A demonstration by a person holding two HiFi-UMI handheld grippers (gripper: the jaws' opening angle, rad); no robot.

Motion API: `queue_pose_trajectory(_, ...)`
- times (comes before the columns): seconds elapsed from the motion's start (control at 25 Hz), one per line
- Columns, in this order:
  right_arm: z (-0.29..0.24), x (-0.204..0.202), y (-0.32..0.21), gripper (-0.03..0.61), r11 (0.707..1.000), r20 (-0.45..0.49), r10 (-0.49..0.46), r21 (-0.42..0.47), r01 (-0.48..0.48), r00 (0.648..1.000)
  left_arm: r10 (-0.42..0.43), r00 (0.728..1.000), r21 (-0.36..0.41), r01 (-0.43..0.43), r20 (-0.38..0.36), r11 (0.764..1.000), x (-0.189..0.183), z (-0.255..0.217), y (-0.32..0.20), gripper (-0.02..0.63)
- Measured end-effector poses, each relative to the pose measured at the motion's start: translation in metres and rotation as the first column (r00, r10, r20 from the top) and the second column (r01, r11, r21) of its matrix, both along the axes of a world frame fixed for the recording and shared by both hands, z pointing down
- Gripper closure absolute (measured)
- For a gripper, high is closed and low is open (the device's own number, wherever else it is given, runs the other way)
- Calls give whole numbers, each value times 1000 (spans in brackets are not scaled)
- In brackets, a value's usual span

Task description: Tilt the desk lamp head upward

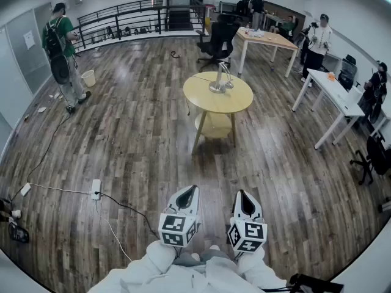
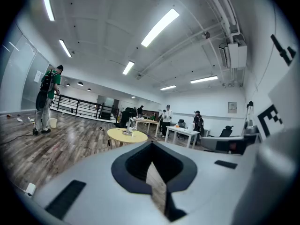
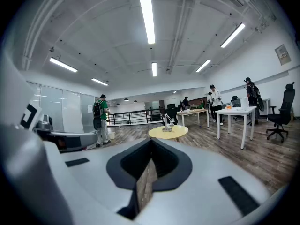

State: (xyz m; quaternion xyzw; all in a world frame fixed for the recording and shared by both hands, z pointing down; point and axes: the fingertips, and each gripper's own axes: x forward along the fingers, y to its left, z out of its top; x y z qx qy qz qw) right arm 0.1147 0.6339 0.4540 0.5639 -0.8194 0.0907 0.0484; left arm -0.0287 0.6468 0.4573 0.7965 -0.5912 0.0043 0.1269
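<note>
Grippers two: left gripper (image 1: 193, 190), right gripper (image 1: 241, 195), both closed, empty. One desk lamp (image 1: 220, 79) on one table (image 1: 237, 104).

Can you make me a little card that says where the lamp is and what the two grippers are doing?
lamp: desk lamp standing on the round yellow table
left gripper: shut, holding nothing
right gripper: shut, holding nothing
gap: both grippers far from the table, wood floor in between
lamp touched: no
</note>
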Motion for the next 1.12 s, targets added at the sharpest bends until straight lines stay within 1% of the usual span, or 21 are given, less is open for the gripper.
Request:
queue_pose_trajectory(0.12,-6,-7,-12,566,1000,0,-1,13,1,1000,-4,1000,8,4,3,1000,-6,-2,-9,614)
queue_pose_trajectory(0.24,-9,-12,-26,566,1000,-3,-6,22,6,1000,-16,1000,-1,16,-7,1000,-13,1,-20,614)
queue_pose_trajectory(0.44,-13,-7,-55,566,999,2,3,36,-3,1000,-32,999,-22,31,-11,999,-18,8,-44,614)
queue_pose_trajectory(0.84,-5,11,-143,566,1000,42,-2,21,2,999,-24,999,-28,25,22,999,5,10,-128,614)
queue_pose_trajectory(1.12,-16,25,-214,566,999,46,-32,26,30,998,-47,999,-28,48,23,998,20,-1,-200,614)
